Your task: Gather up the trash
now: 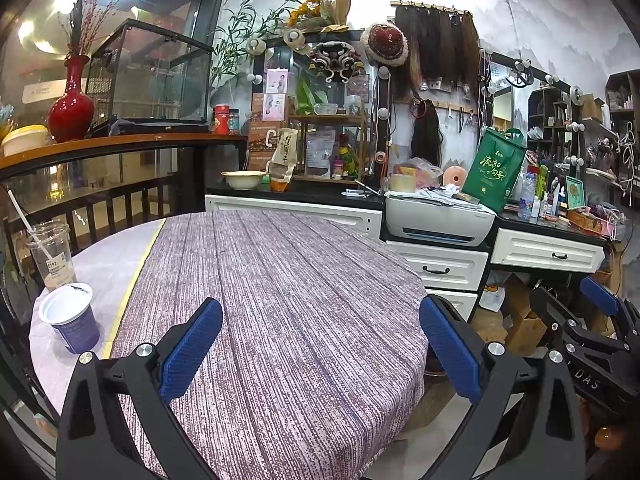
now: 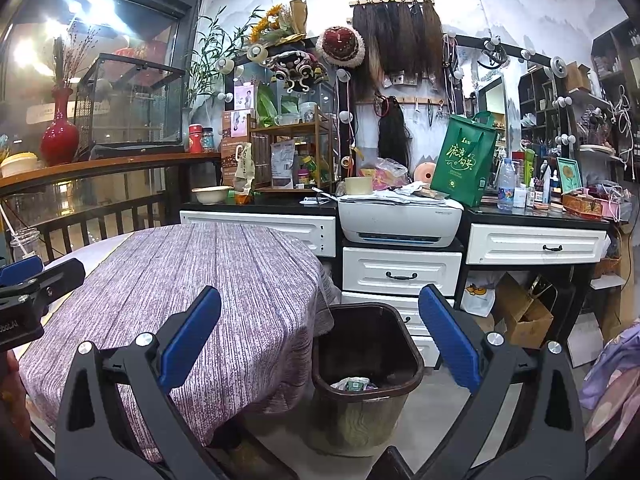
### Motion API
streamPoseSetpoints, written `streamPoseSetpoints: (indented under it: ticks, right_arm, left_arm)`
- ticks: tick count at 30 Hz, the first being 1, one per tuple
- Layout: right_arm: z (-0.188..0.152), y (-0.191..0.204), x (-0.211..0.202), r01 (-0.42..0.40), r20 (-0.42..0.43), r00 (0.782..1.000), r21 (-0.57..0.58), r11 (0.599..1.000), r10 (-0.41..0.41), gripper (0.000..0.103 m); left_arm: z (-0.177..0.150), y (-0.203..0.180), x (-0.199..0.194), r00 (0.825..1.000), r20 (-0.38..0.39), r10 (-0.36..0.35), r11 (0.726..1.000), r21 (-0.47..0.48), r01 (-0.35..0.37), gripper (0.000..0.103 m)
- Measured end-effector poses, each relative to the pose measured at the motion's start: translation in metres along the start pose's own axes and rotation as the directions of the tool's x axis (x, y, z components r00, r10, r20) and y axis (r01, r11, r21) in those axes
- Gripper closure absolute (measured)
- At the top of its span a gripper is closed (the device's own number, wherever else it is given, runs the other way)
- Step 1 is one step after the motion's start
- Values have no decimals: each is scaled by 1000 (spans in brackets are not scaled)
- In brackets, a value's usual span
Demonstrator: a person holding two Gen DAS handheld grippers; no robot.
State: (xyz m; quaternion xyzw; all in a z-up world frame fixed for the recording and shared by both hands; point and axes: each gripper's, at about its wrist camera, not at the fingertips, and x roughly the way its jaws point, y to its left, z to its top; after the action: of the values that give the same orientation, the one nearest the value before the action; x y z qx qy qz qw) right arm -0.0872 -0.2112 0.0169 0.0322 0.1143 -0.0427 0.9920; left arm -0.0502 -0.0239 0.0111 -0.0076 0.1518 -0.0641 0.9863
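Note:
A purple-and-white paper cup stands at the left edge of the round table. Behind it is a clear plastic drink cup with a straw; the same cup shows at the left edge of the right wrist view. My left gripper is open and empty over the table's striped cloth, to the right of both cups. My right gripper is open and empty above a dark brown trash bin on the floor beside the table. The bin holds some trash. The right gripper also shows in the left wrist view.
White drawers and a printer stand behind the bin. A black counter crowded with a green bag, bottles and jars runs along the wall. A railing with a red vase is on the left. Cardboard boxes sit under the counter.

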Motion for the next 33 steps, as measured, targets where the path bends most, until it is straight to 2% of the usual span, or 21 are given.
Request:
streamPoseSetpoints:
  ticks: [33]
  right_arm:
    - [-4, -1, 2, -3, -13, 1000, 0, 1000, 3, 6]
  left_arm:
    - [-2, 1, 3, 1000, -21, -10, 998, 57, 11, 6]
